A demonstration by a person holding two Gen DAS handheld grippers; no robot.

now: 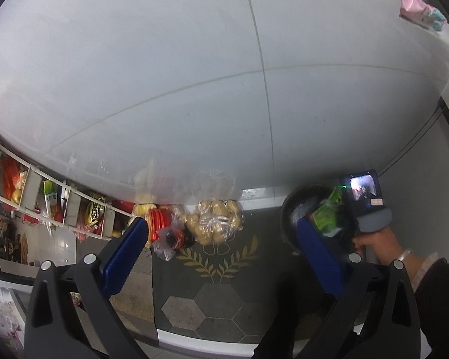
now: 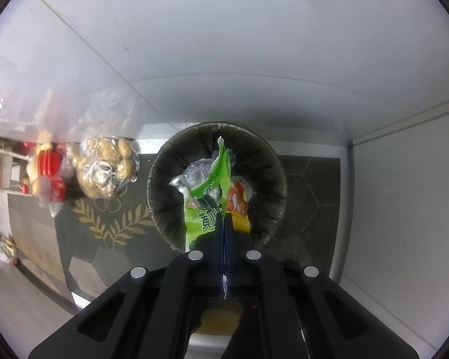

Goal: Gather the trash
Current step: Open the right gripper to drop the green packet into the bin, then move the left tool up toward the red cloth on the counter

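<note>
Right gripper (image 2: 224, 224) clamped on green wrapper (image 2: 206, 209) above black bin (image 2: 164, 161) (trash already inside); left gripper (image 1: 221, 239) jaws wide apart, empty.

The trash bin (image 2: 217, 185) stands on the floor mat (image 2: 111, 224), close to the wall (image 2: 224, 45) on the far side, and the right claw (image 2: 224, 224) is directly above its opening, pinching a snack wrapper (image 2: 208, 206) that hangs over the other wrappers inside the bin. To the left of the bin, also against the wall, lies a bag of potatoes (image 2: 105, 167), and a bottle (image 2: 54, 191) lies just left of the bag. Further left is a shelf rack (image 1: 39, 206) with packages, and the left claw (image 1: 221, 239) is above the mat with nothing between its fingers.
</note>
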